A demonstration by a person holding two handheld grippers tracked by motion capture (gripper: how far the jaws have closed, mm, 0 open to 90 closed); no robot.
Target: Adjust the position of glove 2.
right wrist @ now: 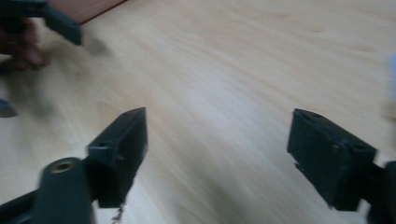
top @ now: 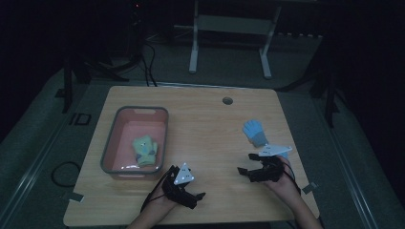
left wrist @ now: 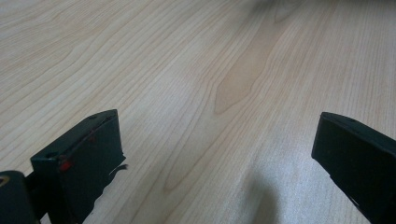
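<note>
One glove (top: 145, 151) is binned in the basket (top: 111, 138); blue glove (top: 253, 132), centre right, remains unplaced; both grippers' fingers are spread wide, empty

A light wooden table (top: 205, 124) with rounded corners and a round cable hole (top: 227, 100) near its far edge carries the things. A pink basket (top: 114, 143) sits on its left half, and a blue glove (top: 254, 132) lies flat on its right half.
</note>
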